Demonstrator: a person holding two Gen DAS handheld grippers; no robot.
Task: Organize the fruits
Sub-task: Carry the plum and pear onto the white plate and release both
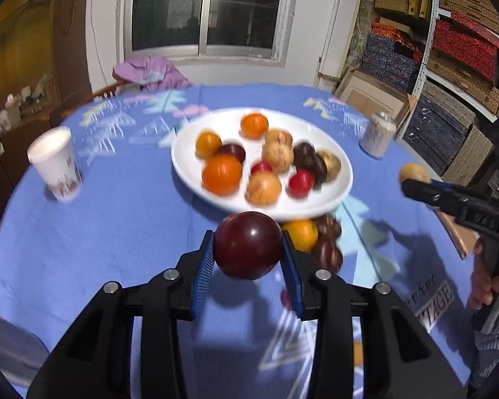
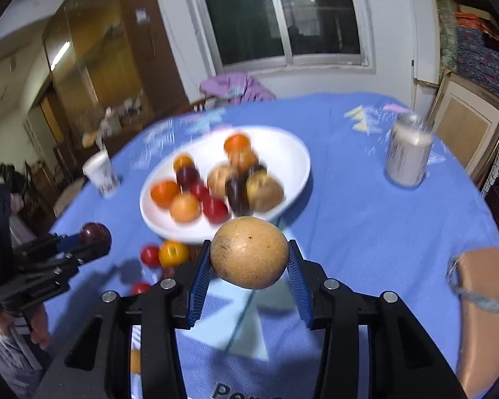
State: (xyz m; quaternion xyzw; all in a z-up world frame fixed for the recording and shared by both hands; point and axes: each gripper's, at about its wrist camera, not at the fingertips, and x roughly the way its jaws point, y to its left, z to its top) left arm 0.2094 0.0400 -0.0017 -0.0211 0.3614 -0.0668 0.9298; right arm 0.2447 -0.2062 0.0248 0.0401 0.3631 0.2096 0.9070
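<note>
Left-wrist view: a white paper cup (image 1: 55,163) stood at the left on the blue tablecloth (image 1: 116,219). The left gripper (image 1: 248,249) was clamped on a dark red plum (image 1: 248,245), held clear of the cloth just in front of the white plate (image 1: 344,179) of mixed fruit. An orange fruit (image 1: 302,233) lay on the cloth beside the plate's near rim. A drinks can (image 1: 378,134) stood further right. Right-wrist view: the right gripper (image 2: 249,254) held a round tan-brown fruit (image 2: 249,252) between its blue pads (image 2: 201,277), above the cloth and near the plate's front edge.
</note>
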